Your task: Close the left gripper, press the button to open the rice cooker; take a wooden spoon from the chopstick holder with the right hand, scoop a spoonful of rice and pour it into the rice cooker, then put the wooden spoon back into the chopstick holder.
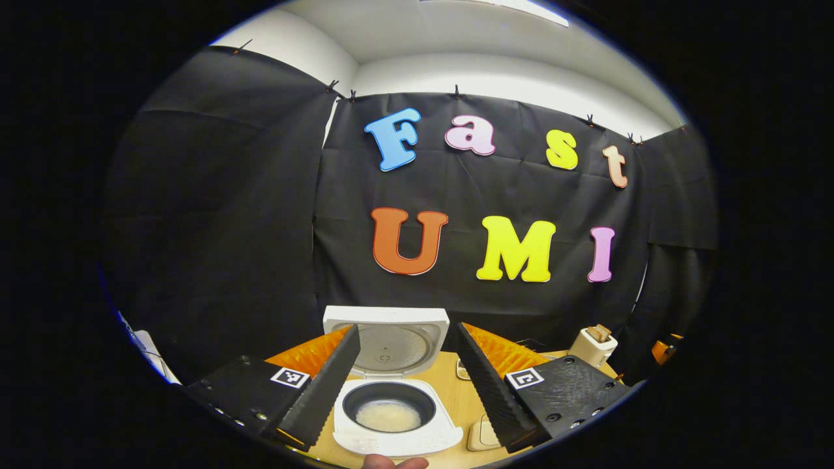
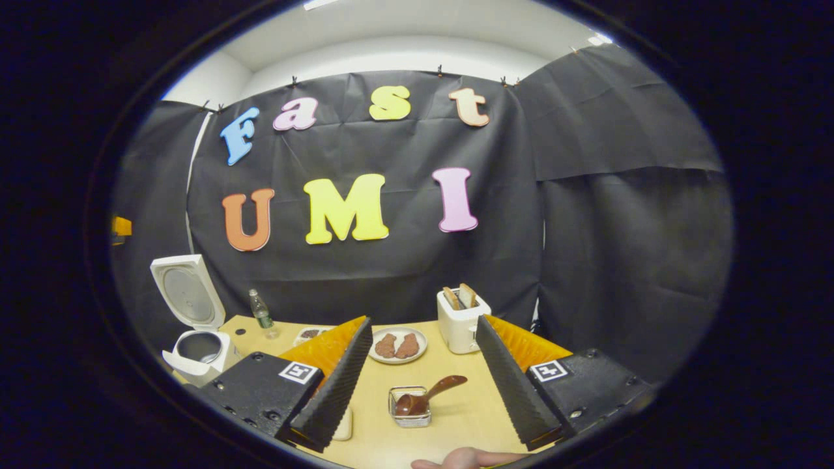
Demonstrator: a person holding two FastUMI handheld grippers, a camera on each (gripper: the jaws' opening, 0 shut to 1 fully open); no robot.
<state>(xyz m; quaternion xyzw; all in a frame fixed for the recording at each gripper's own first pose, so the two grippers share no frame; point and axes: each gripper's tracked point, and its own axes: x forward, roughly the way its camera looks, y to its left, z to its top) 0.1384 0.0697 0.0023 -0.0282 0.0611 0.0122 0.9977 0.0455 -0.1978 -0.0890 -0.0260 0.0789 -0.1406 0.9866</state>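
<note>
Both tools, left (image 1: 407, 378) and right (image 2: 423, 381), spread; wooden spoon (image 2: 427, 395) bowl hides the chopstick holder (image 2: 410, 409) interior.

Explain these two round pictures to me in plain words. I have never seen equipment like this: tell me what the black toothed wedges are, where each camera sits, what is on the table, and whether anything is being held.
The wedges are fingers of two hand-held grippers; a person carries one in each hand. Each camera rides on its gripper, looking forward between its fingers.

The left gripper is open, holding nothing. Ahead stands a white rice cooker, lid up, rice in its pot.

The right gripper is also open and holds nothing. On the wooden table lie a wire holder with a wooden spoon resting in it, a plate of brown food, a toaster with bread, and a bottle.
</note>
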